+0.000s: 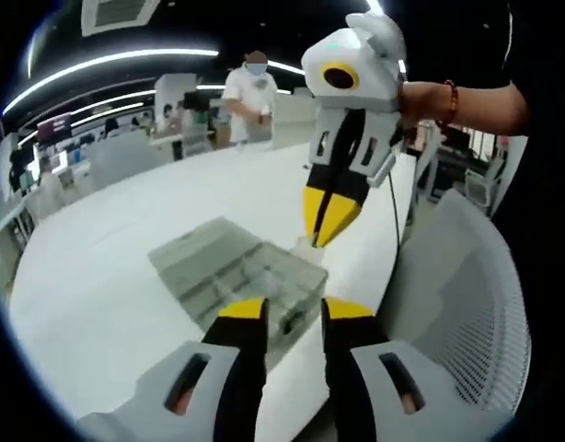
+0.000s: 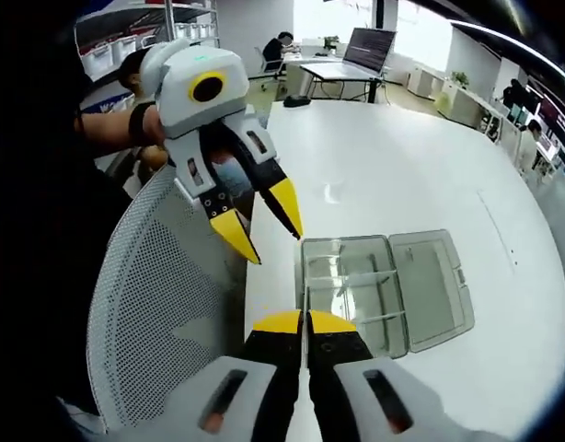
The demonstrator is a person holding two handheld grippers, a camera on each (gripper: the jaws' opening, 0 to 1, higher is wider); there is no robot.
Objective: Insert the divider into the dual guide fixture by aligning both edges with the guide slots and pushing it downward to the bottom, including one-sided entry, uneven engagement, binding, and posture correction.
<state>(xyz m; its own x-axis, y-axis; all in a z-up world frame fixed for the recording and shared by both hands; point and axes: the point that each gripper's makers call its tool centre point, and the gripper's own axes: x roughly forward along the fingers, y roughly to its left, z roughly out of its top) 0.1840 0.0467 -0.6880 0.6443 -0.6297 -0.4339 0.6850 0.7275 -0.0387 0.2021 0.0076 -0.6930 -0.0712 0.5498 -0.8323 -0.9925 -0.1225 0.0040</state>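
Right gripper (image 1: 330,216) is closed on a thin clear divider (image 2: 306,308) above the open clear box (image 2: 384,290). Left gripper (image 2: 269,226) hangs open, empty, over the white table (image 1: 126,221).

A large white table (image 2: 420,157) with a smooth, plain top carries the things here. In the right gripper view its surface stretches away toward the far end of the room, and its near edge runs beside a white mesh chair back. A clear plastic box (image 2: 384,290) lies flat on the table near that edge, its hinged lid (image 2: 434,285) folded open and resting on the tabletop beside it. Thin clear walls split the inside of the box into compartments. In the left gripper view the same box (image 1: 236,272) sits close to the table's (image 1: 126,249) near edge.
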